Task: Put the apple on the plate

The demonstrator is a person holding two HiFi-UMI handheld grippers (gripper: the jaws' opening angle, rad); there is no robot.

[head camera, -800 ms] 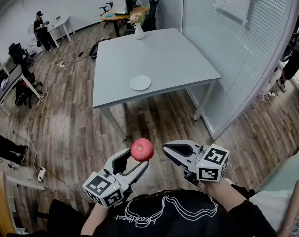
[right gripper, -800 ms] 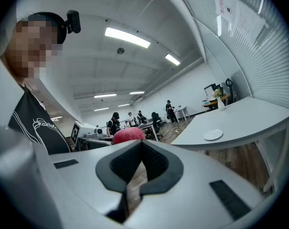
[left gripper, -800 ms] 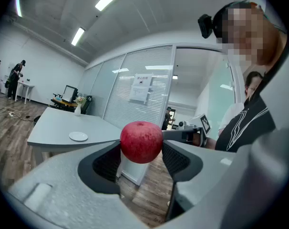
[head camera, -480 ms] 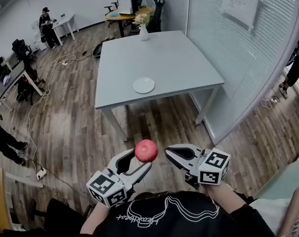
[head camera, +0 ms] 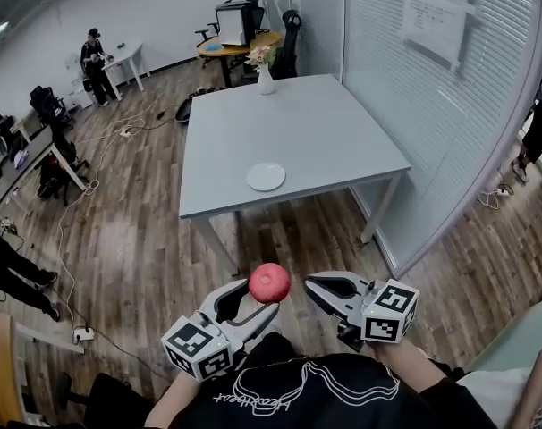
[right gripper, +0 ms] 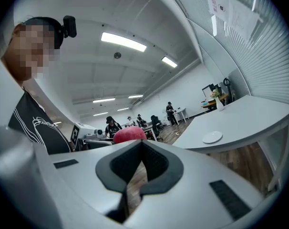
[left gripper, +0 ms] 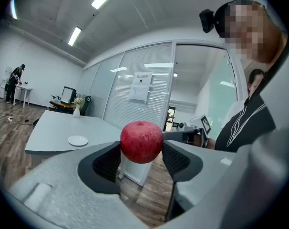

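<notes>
The left tongs (left gripper: 141, 150) grip the round red apple (head camera: 269, 281) by its sides, stem dimple up. The right tongs (right gripper: 140, 144) are closed and empty. The wall notice (head camera: 435, 18) is unreadable.

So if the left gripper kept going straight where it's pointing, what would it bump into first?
Probably the near corner of the table, or its leg, right behind the apple it holds, beside the glass wall. Depth is hard to judge.
</notes>
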